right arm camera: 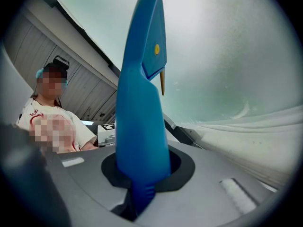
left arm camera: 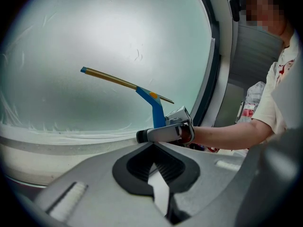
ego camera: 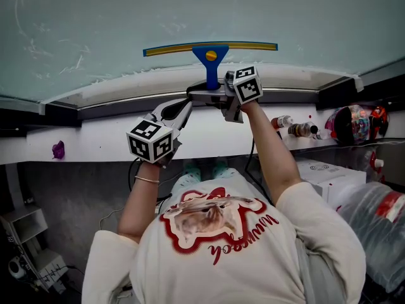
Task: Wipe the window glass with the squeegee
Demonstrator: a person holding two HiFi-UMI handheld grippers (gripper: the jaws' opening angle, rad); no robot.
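My right tongs (ego camera: 218, 92) hold the squeegee (ego camera: 211, 56) by its blue handle (right arm camera: 142, 108). The two jaws are only partly open and press on the lower end of the handle from both sides. The handle stands up between them toward 12 o'clock. The long yellow-and-blue blade (ego camera: 183, 49) lies across the window glass (ego camera: 95, 24), almost level, low on the pane and just above the white frame (ego camera: 126, 84). It seems to touch the glass, but I cannot be fully sure from these angles. On the glass there are some pale streaks (ego camera: 73, 59), mostly at 9 o'clock from the blade.

My left tongs (ego camera: 185, 105) hold nothing. Their jaws are together, with only a thin light line between them. They point toward the right tongs from about 7 o'clock and are near them. On the white ledge (ego camera: 95, 141) under the frame, a small purple thing (ego camera: 58, 149) lies far at 9 o'clock. Some small bottles (ego camera: 297, 129) are at 3 o'clock.
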